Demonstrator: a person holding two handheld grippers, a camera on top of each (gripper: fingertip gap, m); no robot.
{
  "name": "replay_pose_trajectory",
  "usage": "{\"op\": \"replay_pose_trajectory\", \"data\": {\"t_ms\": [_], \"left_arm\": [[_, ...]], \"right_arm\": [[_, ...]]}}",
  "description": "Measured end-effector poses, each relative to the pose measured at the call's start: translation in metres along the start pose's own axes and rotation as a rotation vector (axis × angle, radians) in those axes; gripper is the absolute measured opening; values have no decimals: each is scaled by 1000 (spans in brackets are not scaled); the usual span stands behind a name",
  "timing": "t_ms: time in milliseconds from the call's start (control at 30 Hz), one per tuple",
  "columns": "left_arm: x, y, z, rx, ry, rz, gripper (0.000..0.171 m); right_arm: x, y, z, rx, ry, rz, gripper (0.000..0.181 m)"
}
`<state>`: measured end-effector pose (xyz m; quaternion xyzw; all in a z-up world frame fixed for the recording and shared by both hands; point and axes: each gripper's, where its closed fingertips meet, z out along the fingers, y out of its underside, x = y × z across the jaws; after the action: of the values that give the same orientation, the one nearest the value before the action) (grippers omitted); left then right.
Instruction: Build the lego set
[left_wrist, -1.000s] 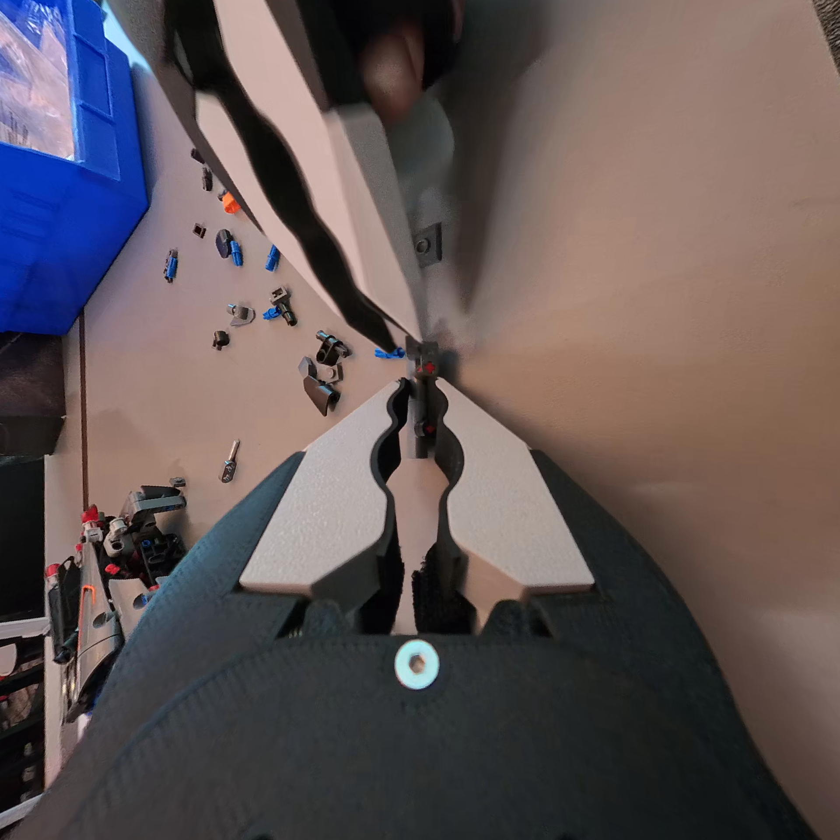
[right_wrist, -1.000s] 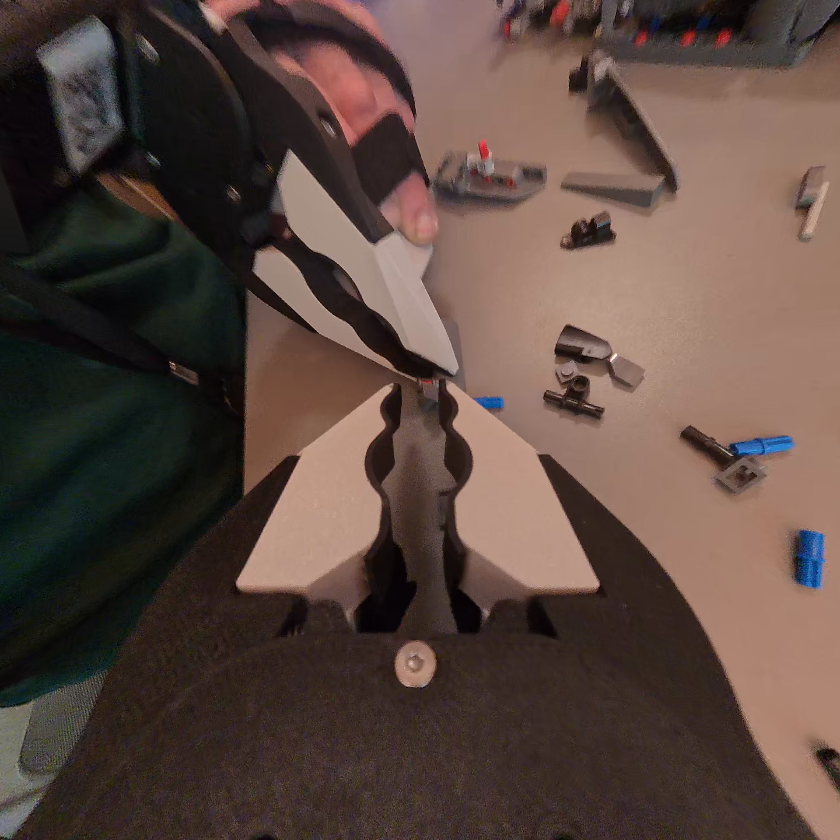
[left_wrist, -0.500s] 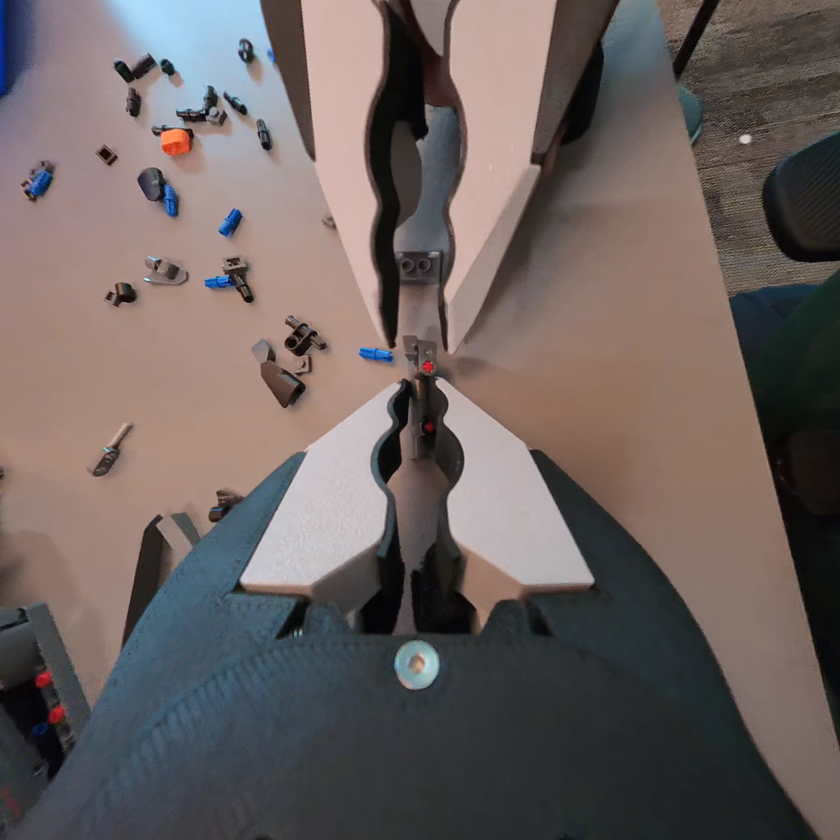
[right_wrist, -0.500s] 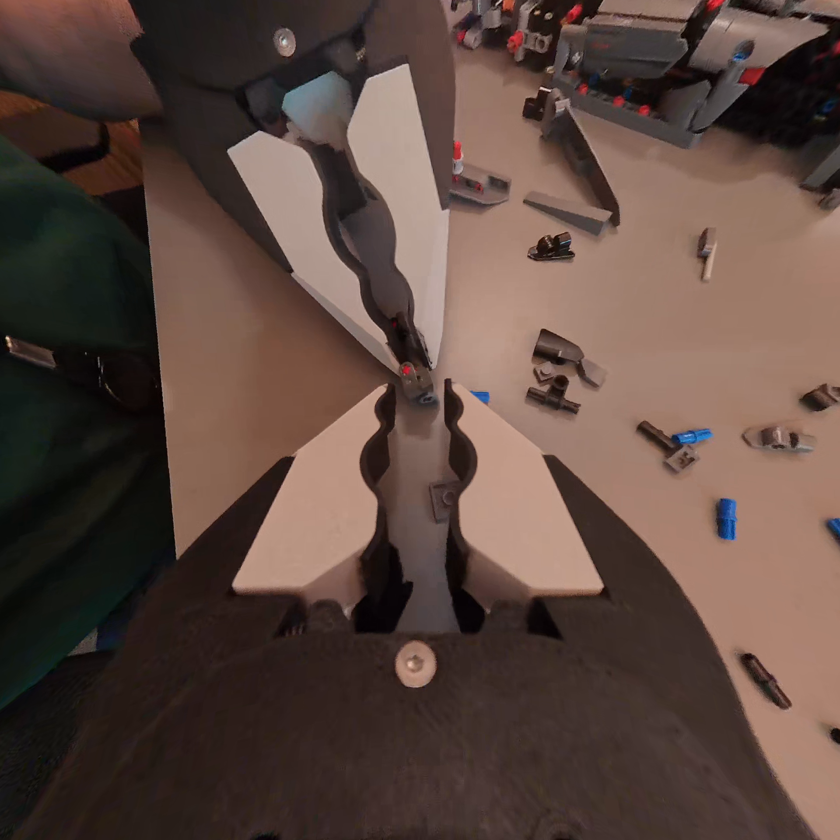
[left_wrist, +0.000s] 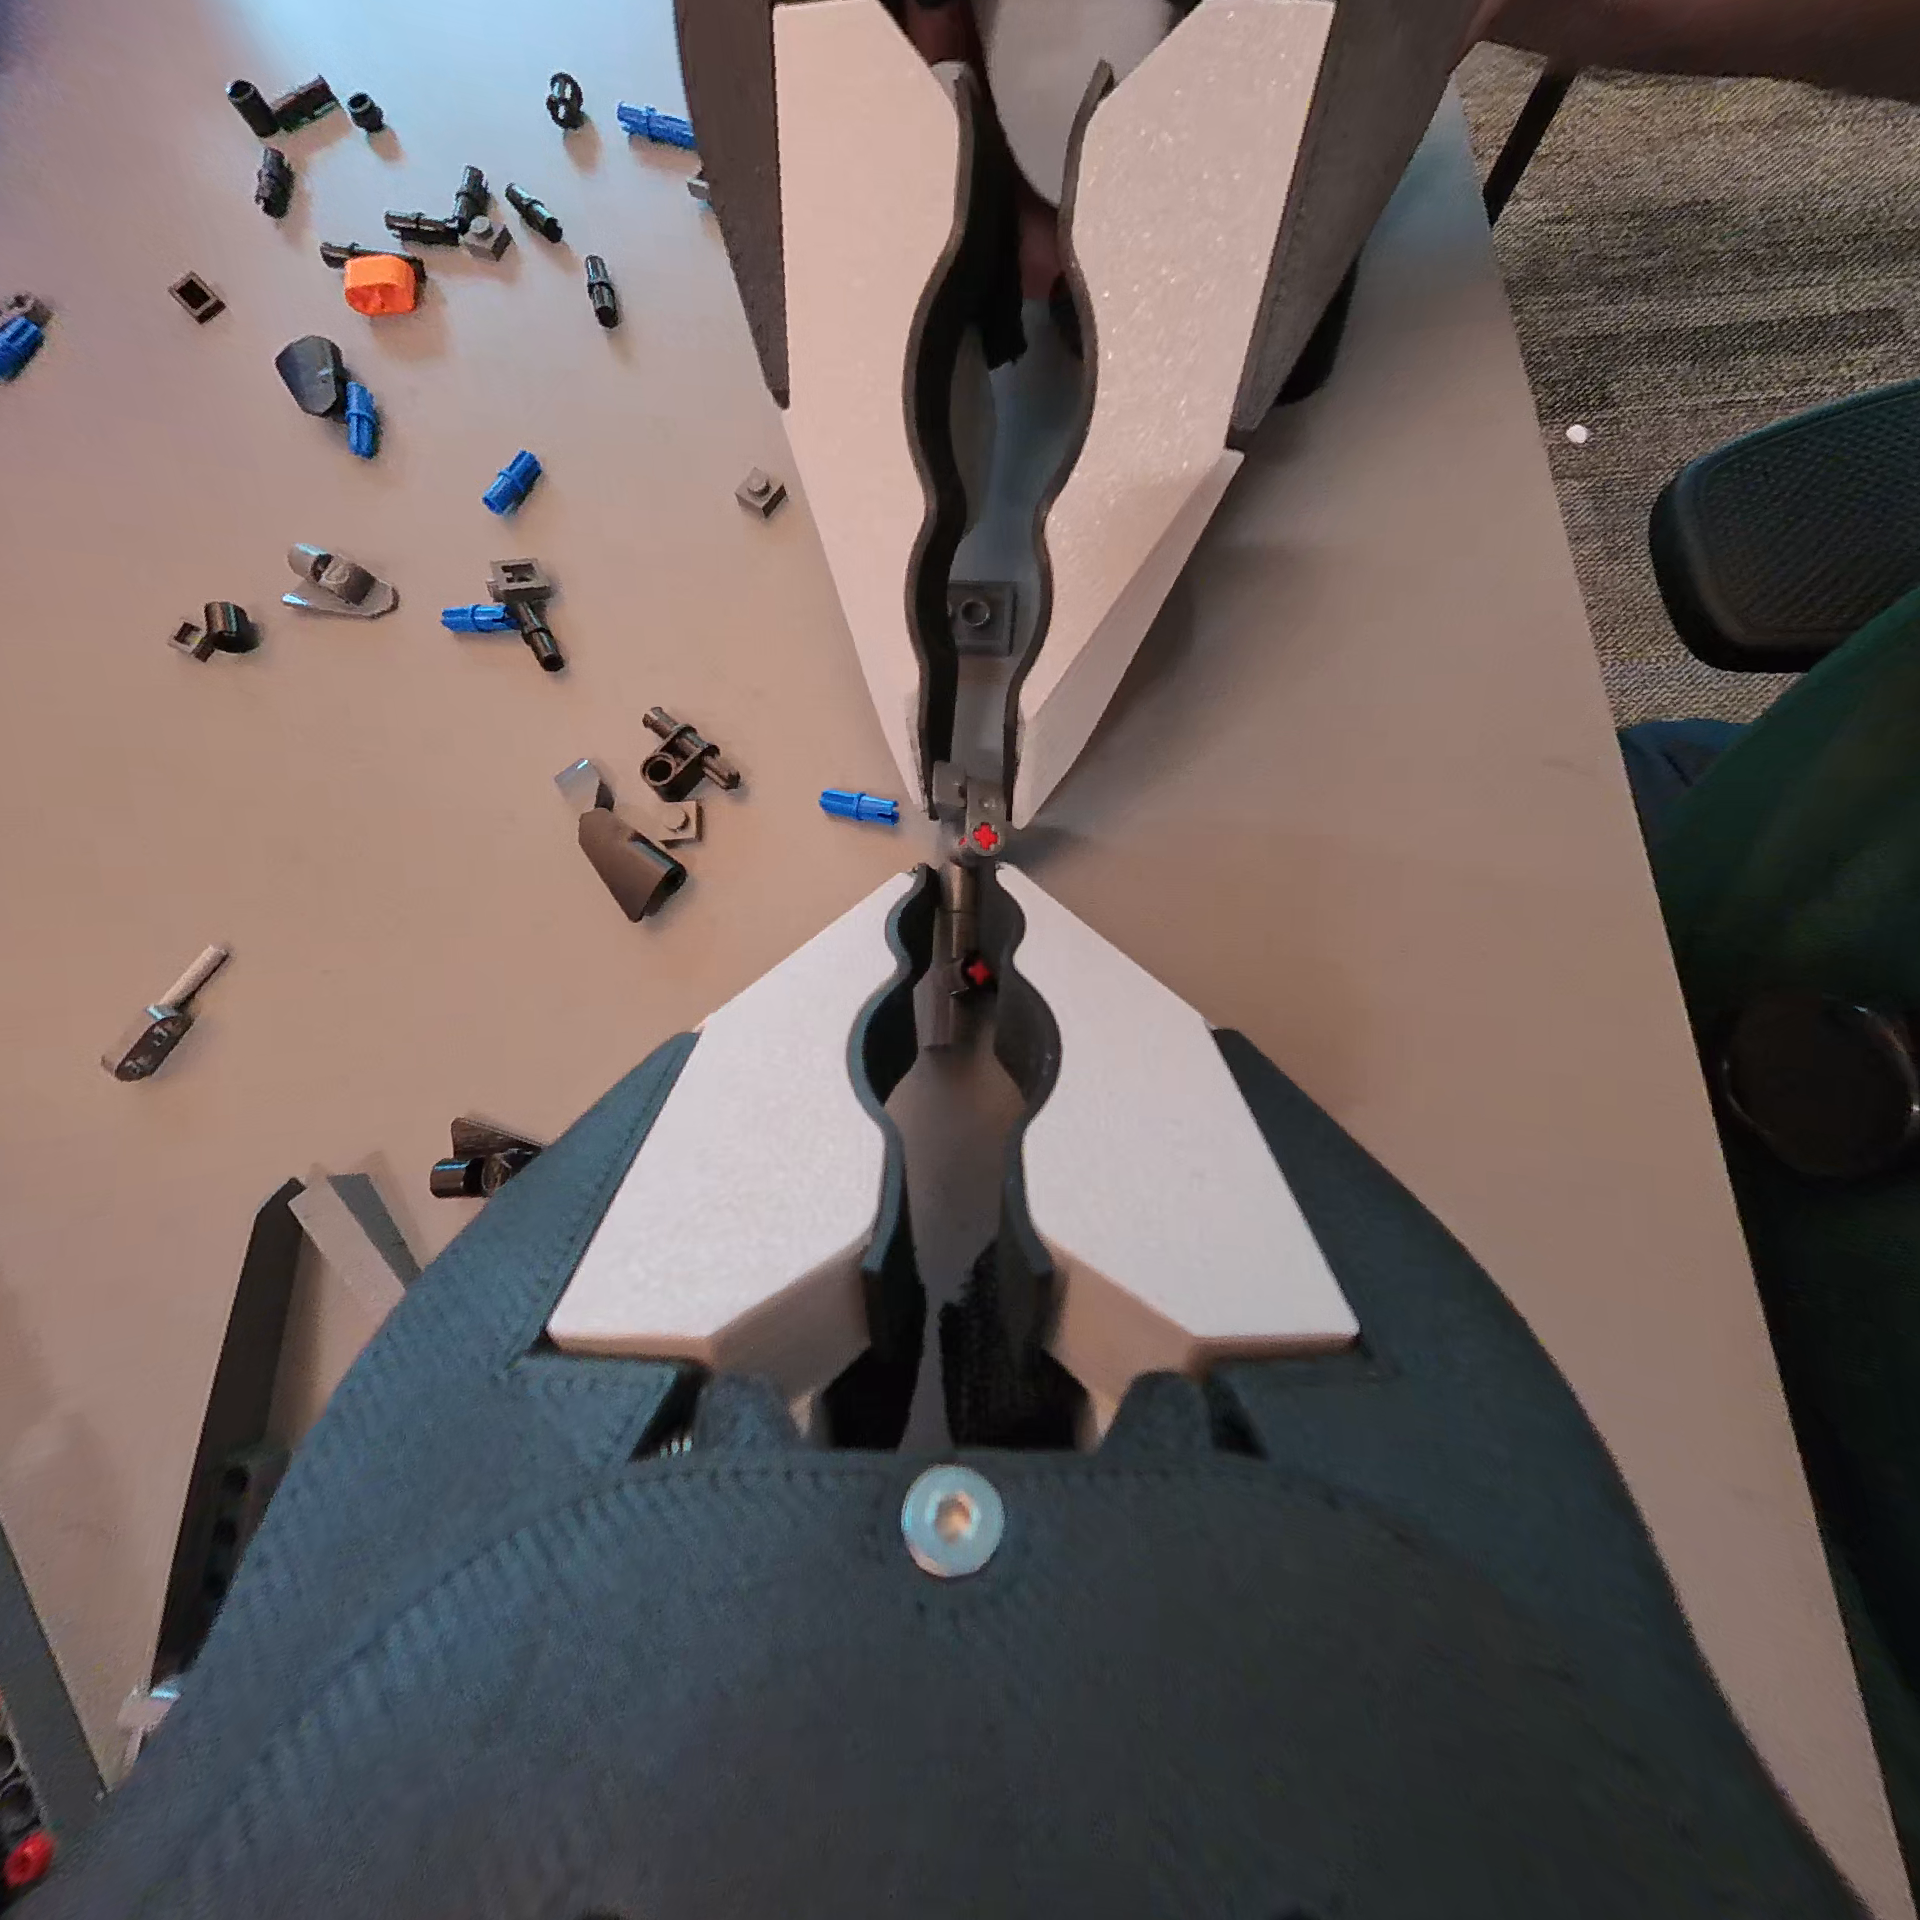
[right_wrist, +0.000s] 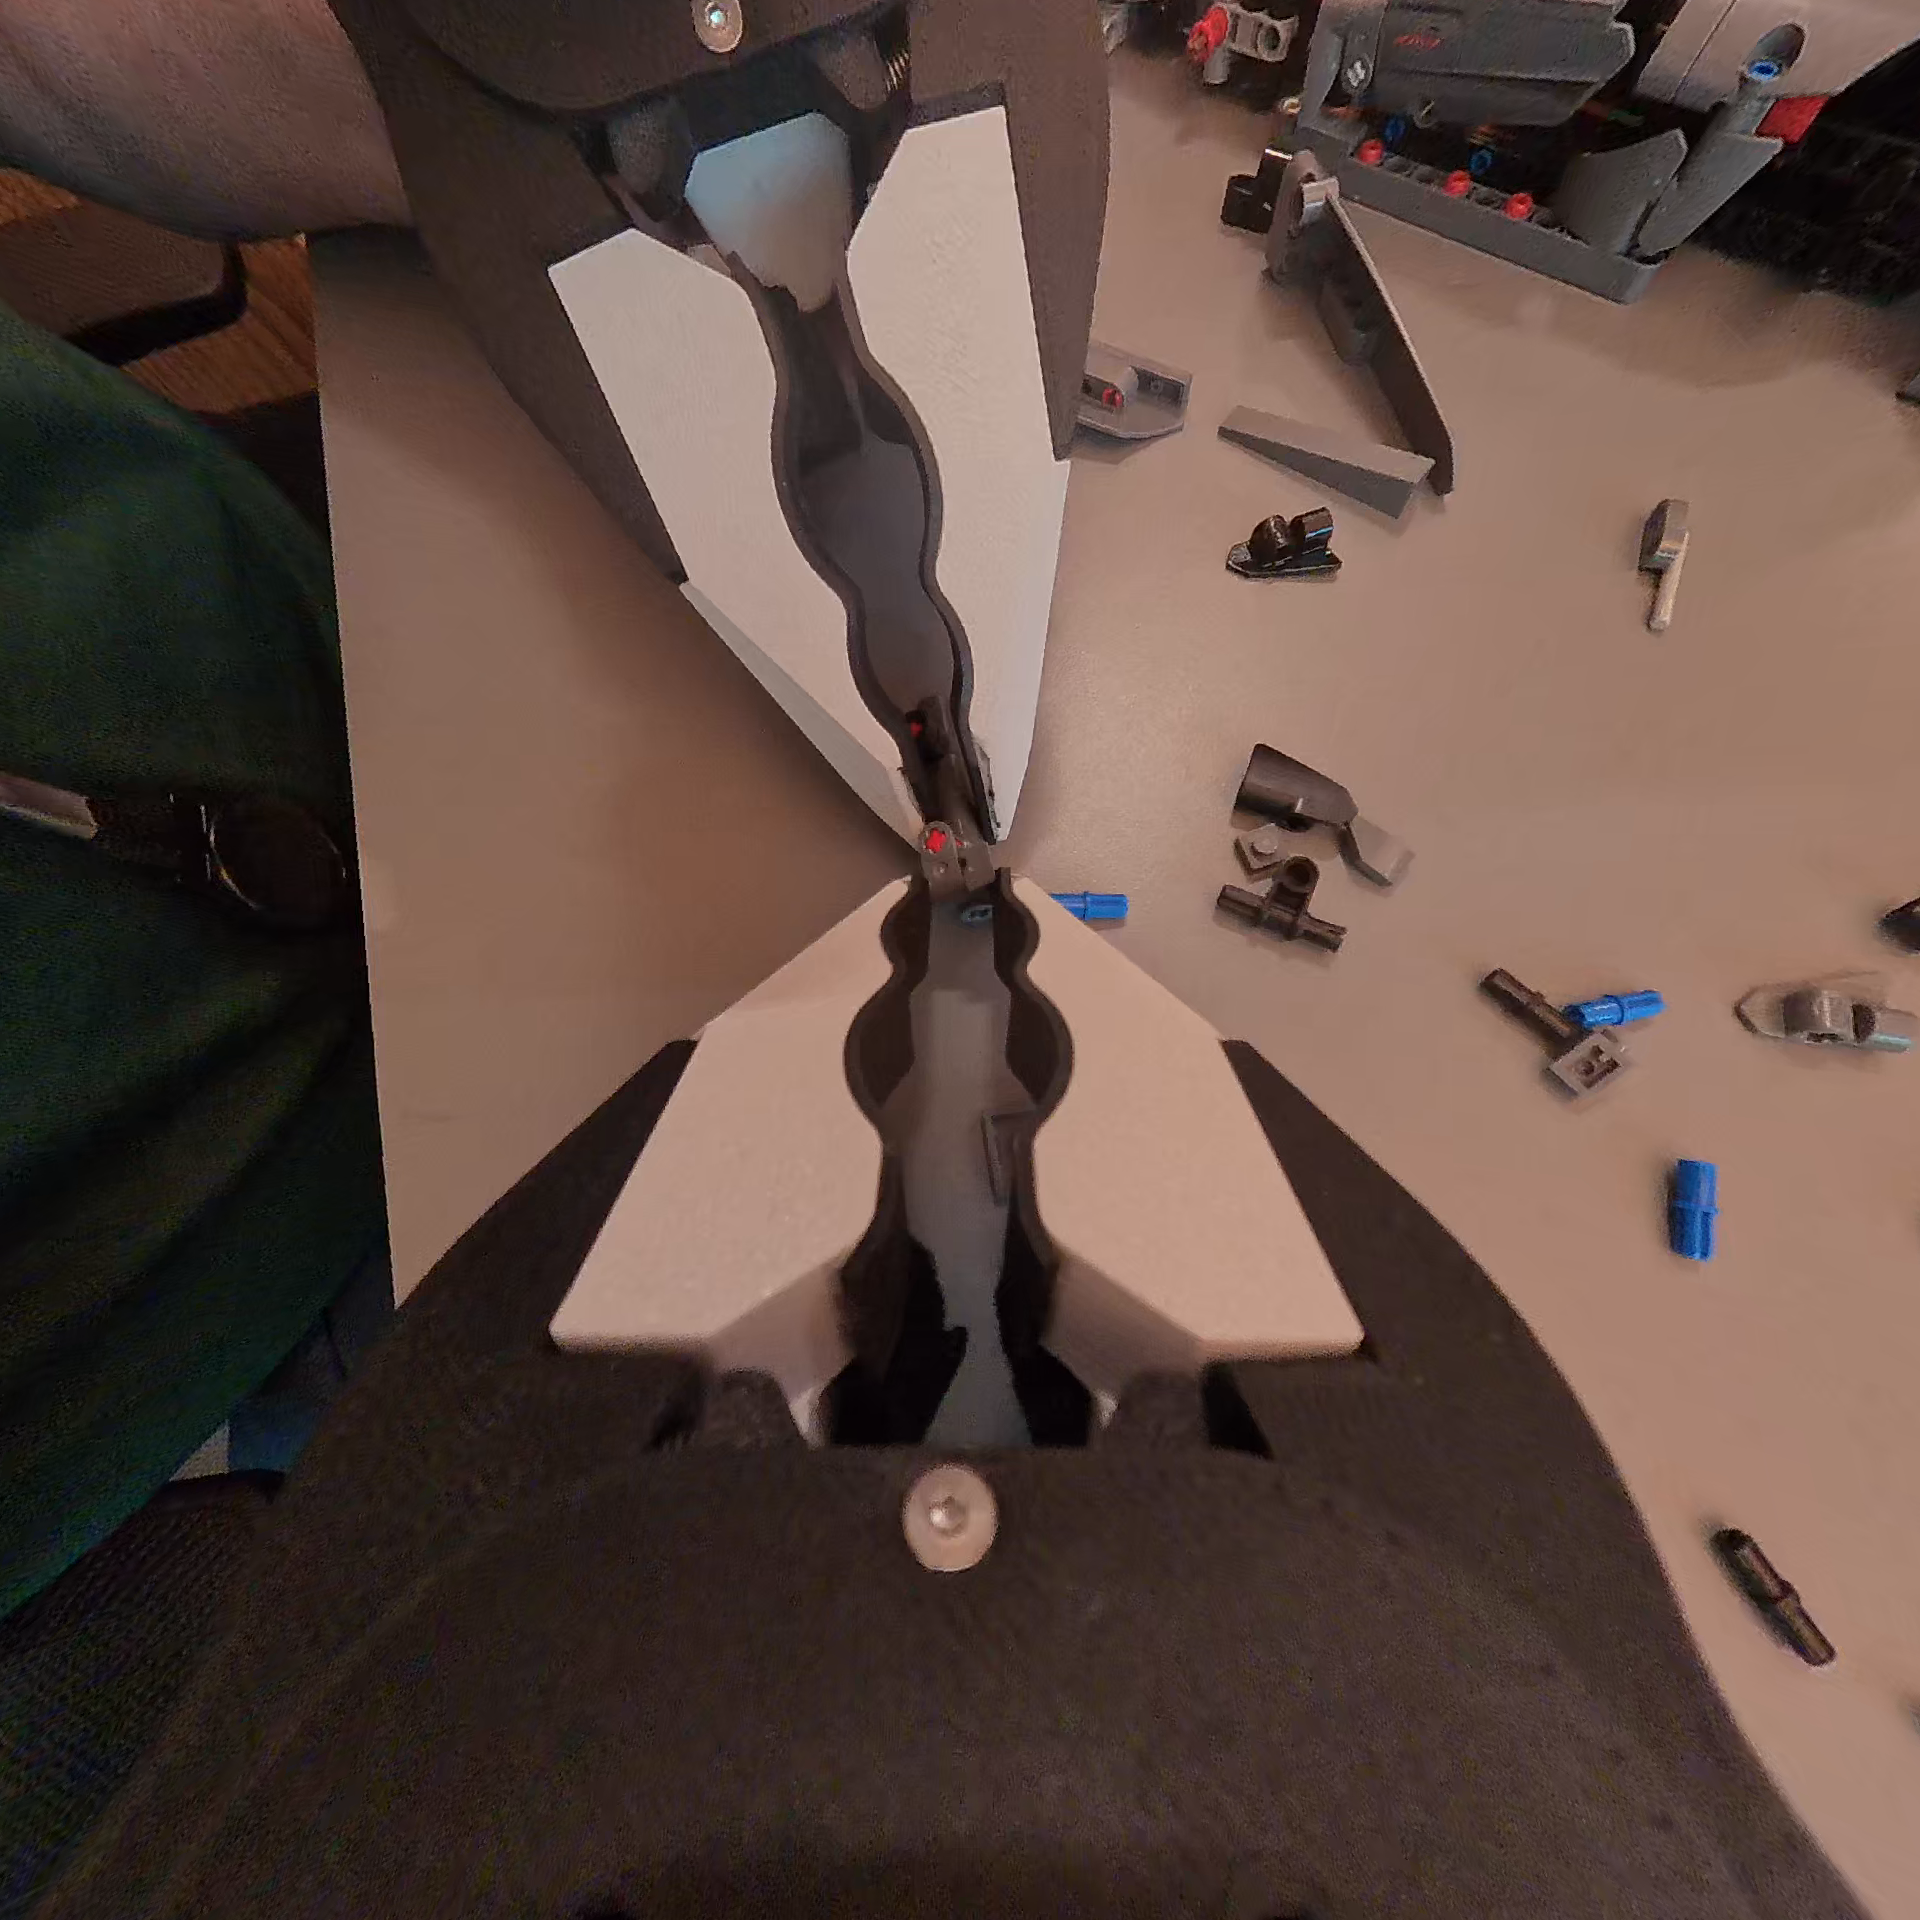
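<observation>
I am keeping the left gripper (left_wrist: 958, 883) pinching the slim dark-grey lego beam with red pins (left_wrist: 954, 971) while the right gripper (right_wrist: 954, 896), nipping its small grey end connector (right_wrist: 954, 857), should be pushing straight along the beam, not twisting.

You have no legible writing, numbers or brand marks in either view; any marks look too small to tell.

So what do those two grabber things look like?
Both match: the left gripper and right gripper each have two pale, wedge-shaped fingers with wavy black inner edges, on a dark textured body with one silver screw.
</observation>
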<state>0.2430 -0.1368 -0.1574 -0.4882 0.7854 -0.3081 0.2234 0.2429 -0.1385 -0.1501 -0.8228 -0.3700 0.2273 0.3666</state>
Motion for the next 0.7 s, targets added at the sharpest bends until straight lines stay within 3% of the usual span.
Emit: {"op": "replay_pose_trajectory", "data": {"t_ms": [267,367,500,700], "left_arm": [[-1,0,-1,13,-4,8,6],[-1,-3,-4,37,1,5,6],[-2,-29,-25,225,83,-108,6],[-3,-64,-64,509,197,-207,6]], "right_arm": [[1,-1,0,-9,-2,9,10],[5,-13,-9,68,2,46,22],[4,-22,-15,91,1,31,34],[-2,-66,-30,279,-22,38,14]]}}
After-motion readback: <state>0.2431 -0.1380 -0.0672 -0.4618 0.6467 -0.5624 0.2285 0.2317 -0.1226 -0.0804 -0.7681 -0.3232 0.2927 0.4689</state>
